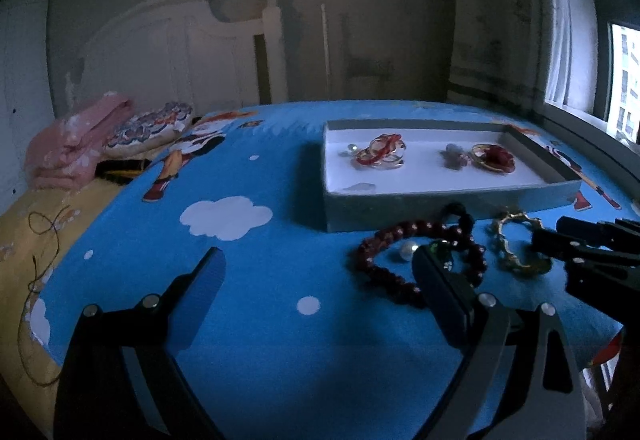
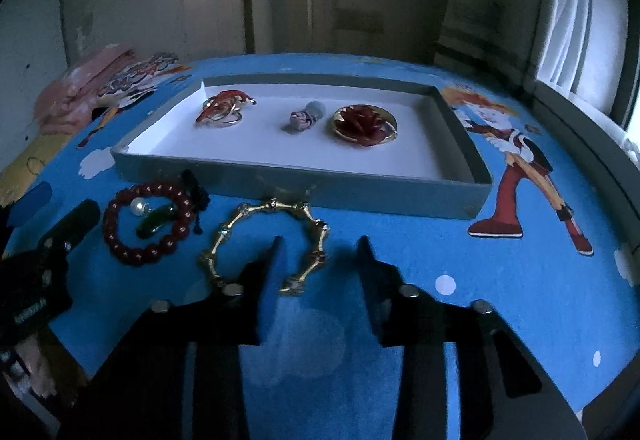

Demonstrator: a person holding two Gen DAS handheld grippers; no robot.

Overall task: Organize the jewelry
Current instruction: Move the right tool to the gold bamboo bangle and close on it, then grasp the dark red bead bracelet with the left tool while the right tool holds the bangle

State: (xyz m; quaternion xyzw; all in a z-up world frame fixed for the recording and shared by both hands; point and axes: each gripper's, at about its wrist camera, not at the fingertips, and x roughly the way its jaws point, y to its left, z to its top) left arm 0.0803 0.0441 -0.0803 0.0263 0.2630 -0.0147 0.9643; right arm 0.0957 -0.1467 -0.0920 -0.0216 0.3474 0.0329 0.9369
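One gold, bamboo-jointed open bangle (image 2: 268,244) lies flat on the blue cartoon-print bed sheet (image 2: 520,300), its gap facing the camera — just before the shallow grey box with a white floor (image 2: 280,191). The right hand-held gripper (image 2: 320,260) is open, its left finger inside the ring, gripping nothing. Beside it lies one dark red bead bracelet (image 2: 148,220). The left hand-held gripper (image 1: 316,272) gapes wide, empty.

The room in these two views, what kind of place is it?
Most likely a bedroom. A white wooden headboard stands behind a blue cartoon-printed bedsheet, folded pink cloth lies near the headboard, and a curtained window is on the right.
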